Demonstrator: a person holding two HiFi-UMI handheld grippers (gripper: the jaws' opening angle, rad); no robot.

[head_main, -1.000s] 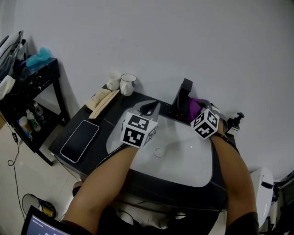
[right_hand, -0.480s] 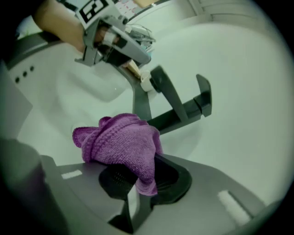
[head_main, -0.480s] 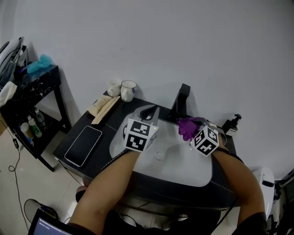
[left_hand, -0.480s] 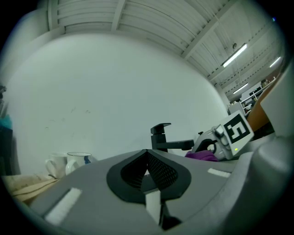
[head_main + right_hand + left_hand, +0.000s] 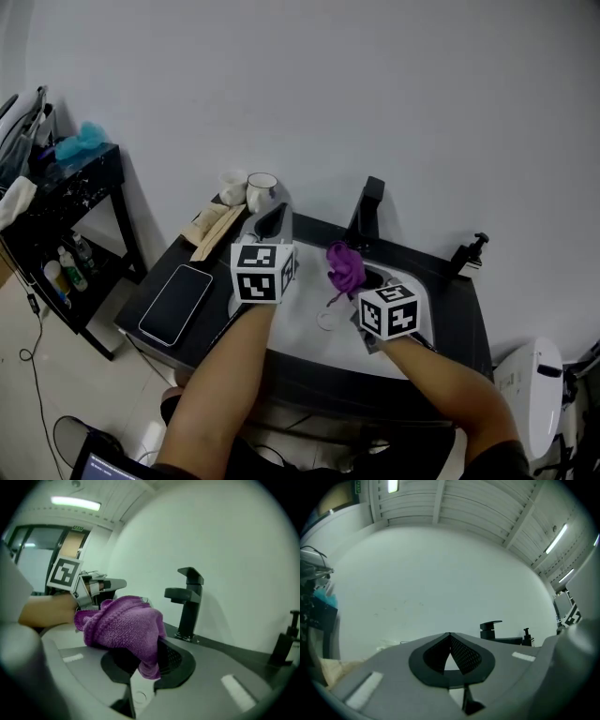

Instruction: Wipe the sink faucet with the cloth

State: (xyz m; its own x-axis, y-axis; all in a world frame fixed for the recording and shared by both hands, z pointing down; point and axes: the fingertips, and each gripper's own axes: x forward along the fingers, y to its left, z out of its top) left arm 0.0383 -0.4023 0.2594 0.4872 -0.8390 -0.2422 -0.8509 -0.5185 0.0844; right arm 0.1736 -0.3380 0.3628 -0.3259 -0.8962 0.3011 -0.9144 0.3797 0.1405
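Right gripper (image 5: 143, 660) clamps the purple cloth (image 5: 122, 625) — faucet (image 5: 187, 603) stands near.

The faucet (image 5: 367, 214) (image 5: 187, 603) is black and angular: an upright square column with a flat spout reaching out over the basin; it stands at the back edge of the white sink (image 5: 305, 314), close against the wall; the cloth (image 5: 345, 265) (image 5: 122, 627) is purple knit, bunched into a lump with a loose end hanging down; the right gripper (image 5: 351, 283) clamps it, holding it over the basin in front of the faucet, apart from it.
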